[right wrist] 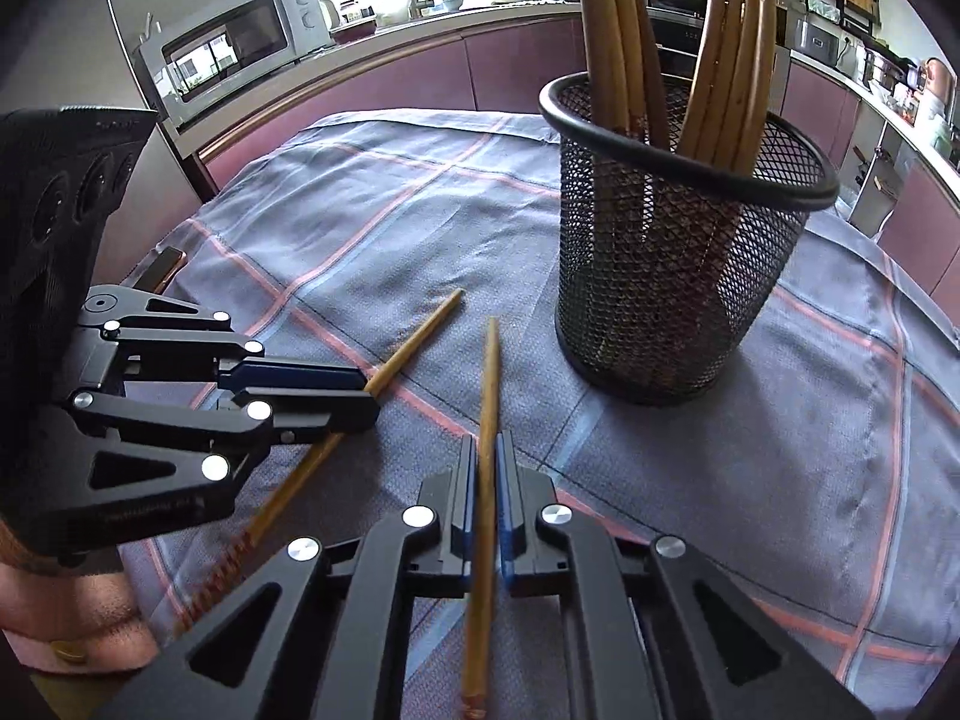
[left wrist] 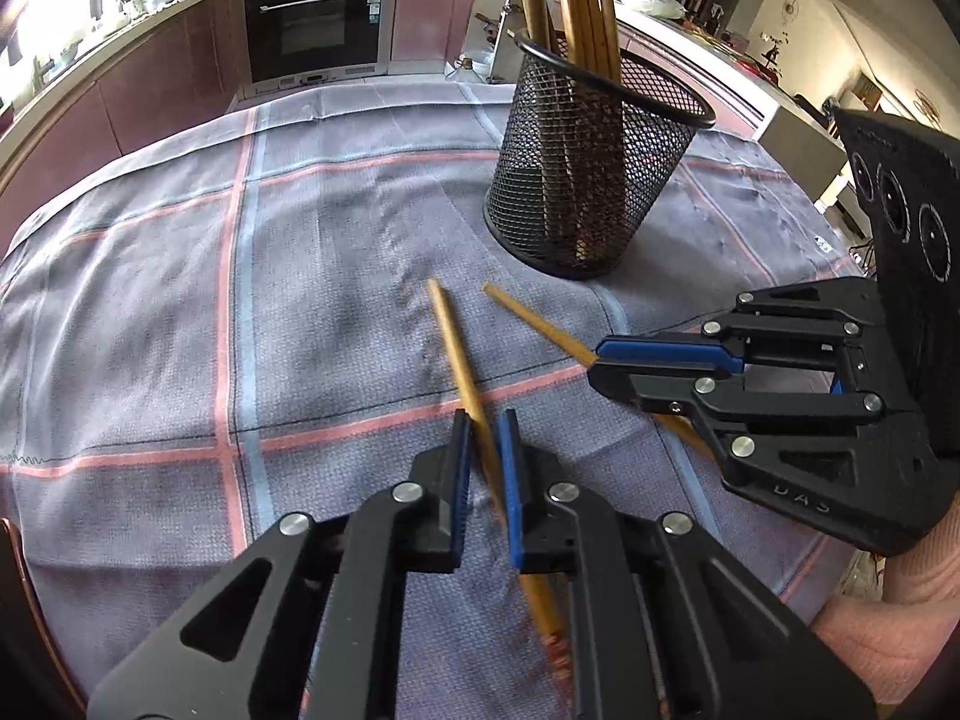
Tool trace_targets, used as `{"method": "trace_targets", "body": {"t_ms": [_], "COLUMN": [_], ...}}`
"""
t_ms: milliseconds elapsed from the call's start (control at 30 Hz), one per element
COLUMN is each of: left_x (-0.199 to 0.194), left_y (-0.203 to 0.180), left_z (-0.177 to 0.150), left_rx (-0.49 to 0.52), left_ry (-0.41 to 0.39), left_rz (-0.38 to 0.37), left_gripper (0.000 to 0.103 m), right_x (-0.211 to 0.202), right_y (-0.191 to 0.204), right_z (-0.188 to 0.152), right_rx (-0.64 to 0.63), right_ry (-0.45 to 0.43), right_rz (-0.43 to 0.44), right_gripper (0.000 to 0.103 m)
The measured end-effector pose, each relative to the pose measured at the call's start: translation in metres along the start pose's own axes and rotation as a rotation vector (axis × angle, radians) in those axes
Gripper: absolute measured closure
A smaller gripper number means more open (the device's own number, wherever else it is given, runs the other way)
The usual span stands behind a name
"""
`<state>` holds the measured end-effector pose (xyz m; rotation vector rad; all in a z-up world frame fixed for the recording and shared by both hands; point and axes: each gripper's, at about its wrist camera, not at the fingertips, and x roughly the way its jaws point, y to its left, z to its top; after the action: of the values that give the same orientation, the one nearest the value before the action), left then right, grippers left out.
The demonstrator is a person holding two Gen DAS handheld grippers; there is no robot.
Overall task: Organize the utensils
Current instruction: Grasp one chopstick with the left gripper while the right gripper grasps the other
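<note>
A black mesh holder (left wrist: pixel 591 168) (right wrist: pixel 678 240) stands on the checked cloth and holds several wooden utensils (left wrist: pixel 579 6) (right wrist: pixel 726 48). Two wooden chopsticks lie in front of it. My left gripper (left wrist: pixel 483 420) is closed on one chopstick (left wrist: pixel 453 342), which also shows in the right wrist view (right wrist: pixel 414 336). My right gripper (right wrist: pixel 485 444) is closed on the other chopstick (right wrist: pixel 489 372), which also shows in the left wrist view (left wrist: pixel 534 318). The right gripper (left wrist: pixel 600 357) appears at the right of the left wrist view, and the left gripper (right wrist: pixel 369 393) at the left of the right wrist view.
The cloth (left wrist: pixel 180 300) (right wrist: pixel 780 450) covers a round table. A kitchen counter with an oven (left wrist: pixel 312 18) and a microwave (right wrist: pixel 234 42) runs behind. A phone-like object (right wrist: pixel 162 267) lies at the table's left edge.
</note>
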<state>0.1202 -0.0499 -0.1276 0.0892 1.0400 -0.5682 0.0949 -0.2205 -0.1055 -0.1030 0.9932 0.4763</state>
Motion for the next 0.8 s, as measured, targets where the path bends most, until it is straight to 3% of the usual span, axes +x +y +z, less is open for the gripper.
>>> {"method": "trace_targets", "body": {"t_ms": [367, 567, 800], "left_x": [-0.014, 0.001, 0.005], "left_y": [-0.006, -0.008, -0.014], "left_z": [0.0, -0.004, -0.004], "left_rx": [0.004, 0.022, 0.062], "left_ry": [-0.037, 0.015, 0.023], "left_rz": [-0.073, -0.01, 0.01], "left_gripper": [0.096, 0.095, 0.089], "right_x": [-0.021, -0.014, -0.003], "right_y": [-0.004, -0.006, -0.003], "right_z": [-0.001, -0.004, -0.003], "right_rx": [0.02, 0.038, 0.016], "right_ry": [-0.067, -0.031, 0.012], "right_rz": [0.055, 0.064, 0.017], "right_gripper": [0.098, 0.098, 0.096]}}
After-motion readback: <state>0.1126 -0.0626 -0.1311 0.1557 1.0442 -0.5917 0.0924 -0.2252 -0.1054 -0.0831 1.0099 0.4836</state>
